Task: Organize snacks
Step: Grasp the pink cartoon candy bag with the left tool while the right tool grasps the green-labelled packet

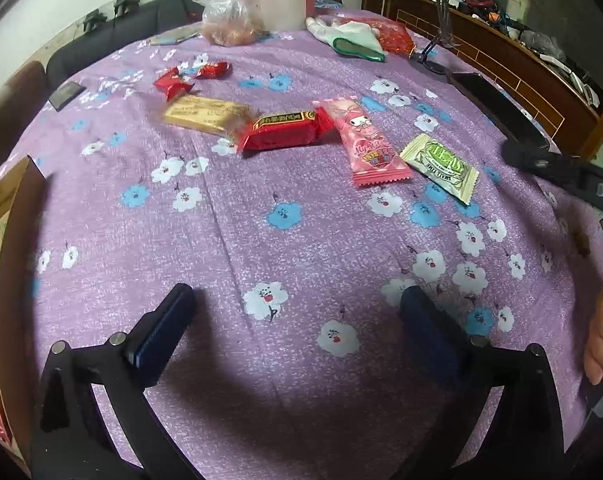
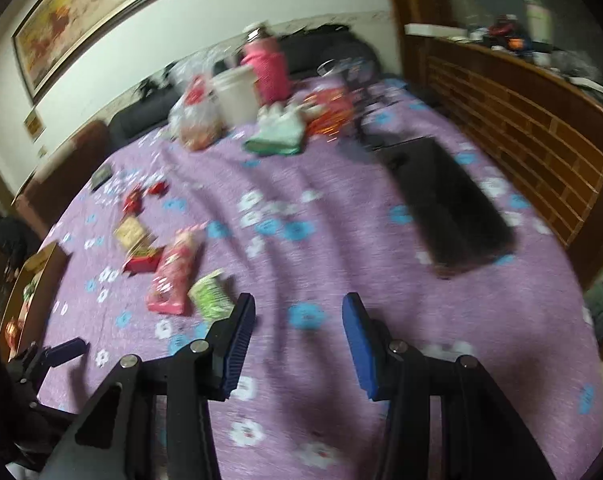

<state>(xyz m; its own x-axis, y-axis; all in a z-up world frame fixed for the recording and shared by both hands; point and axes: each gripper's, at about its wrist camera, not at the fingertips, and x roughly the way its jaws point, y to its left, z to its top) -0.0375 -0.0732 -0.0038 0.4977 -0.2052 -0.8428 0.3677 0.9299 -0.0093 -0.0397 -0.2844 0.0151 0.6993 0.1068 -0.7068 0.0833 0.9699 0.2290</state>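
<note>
Left hand-held gripper (image 1: 297, 320): low over the purple-clothed counter (image 1: 261, 240), jaws wide apart, empty. Right hand-held gripper (image 2: 299, 320): likewise parted, empty, just right of the green packet (image 2: 211, 294). Mid-frame row of snacks: pink packet (image 1: 367, 140), red bar (image 1: 285, 130), yellow bar (image 1: 203, 114).

On the pink snack packet (image 1: 364, 142), lying near the middle of the purple flowered tablecloth (image 1: 261, 208), the script words "My Mel…" are read in the left wrist view; the rest of that line is cut off by blur. At the right edge of the same view, the white letters "DA" are seen on a black gripper part (image 1: 597, 194). Print is carried by the green-and-white packet (image 1: 441, 168), the red wrapped bar (image 1: 287, 130) and the golden bar (image 1: 205, 114), but none of it can be made out. Nothing can be read in the blurred right wrist view.
</note>
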